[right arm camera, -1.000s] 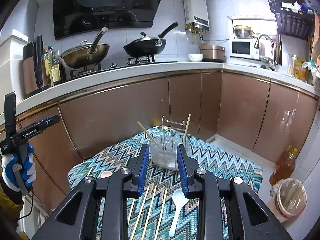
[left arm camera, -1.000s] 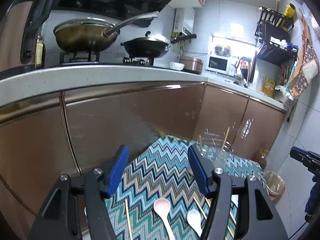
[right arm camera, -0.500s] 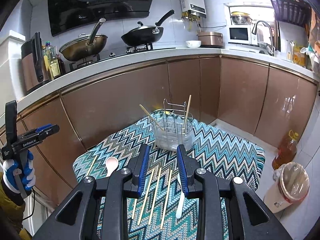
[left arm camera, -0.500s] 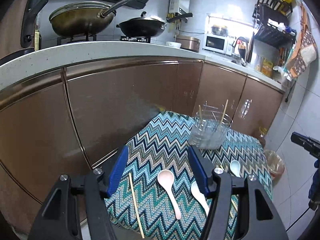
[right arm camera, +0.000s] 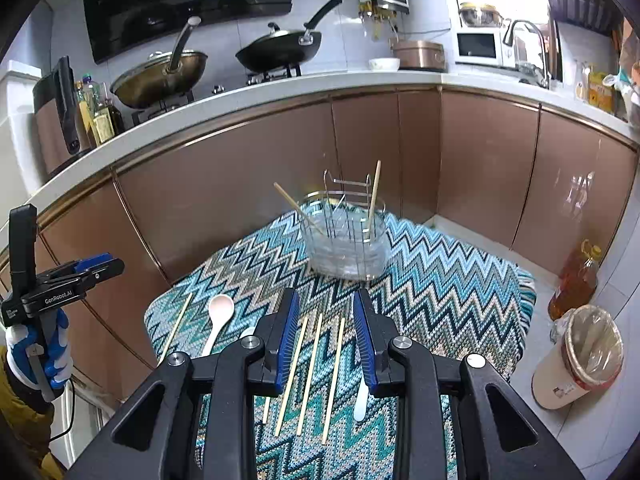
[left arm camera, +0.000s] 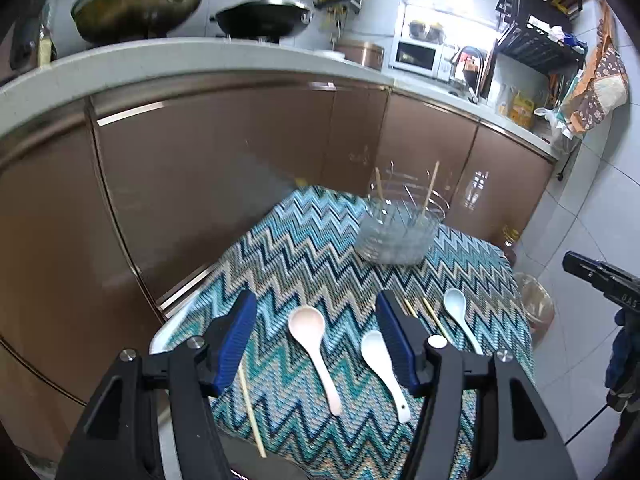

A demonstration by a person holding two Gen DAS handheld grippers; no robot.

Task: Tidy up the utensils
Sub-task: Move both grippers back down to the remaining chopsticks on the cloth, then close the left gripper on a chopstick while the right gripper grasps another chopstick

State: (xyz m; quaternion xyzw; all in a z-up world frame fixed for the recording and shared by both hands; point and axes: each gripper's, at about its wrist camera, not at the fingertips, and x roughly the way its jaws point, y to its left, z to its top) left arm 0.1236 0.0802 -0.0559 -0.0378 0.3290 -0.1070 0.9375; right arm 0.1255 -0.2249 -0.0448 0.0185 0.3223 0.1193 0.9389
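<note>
A clear utensil holder (left arm camera: 398, 226) (right arm camera: 346, 234) with two chopsticks standing in it sits at the far end of a zigzag cloth table (left arm camera: 304, 240) (right arm camera: 440, 280). My left gripper (left arm camera: 316, 308) is open and empty above a pink spoon (left arm camera: 314, 350) and a white spoon (left arm camera: 384, 372). A pale blue spoon (left arm camera: 460, 314) lies to the right, a single chopstick (left arm camera: 250, 408) to the left. My right gripper (right arm camera: 326, 308) is open and empty above three parallel chopsticks (right arm camera: 312, 372). The pink spoon (right arm camera: 218, 320) lies left of it.
Brown kitchen cabinets (right arm camera: 240, 184) and a white counter with pans stand behind the table. An oil bottle (right arm camera: 574, 280) and a lined bin (right arm camera: 580, 360) are on the floor to the right. A white spoon handle (right arm camera: 361, 398) shows under the right finger.
Both grippers have risen and tilted down, so more of the table, spoons and chopsticks shows between their fingers. Both stay open and empty.
</note>
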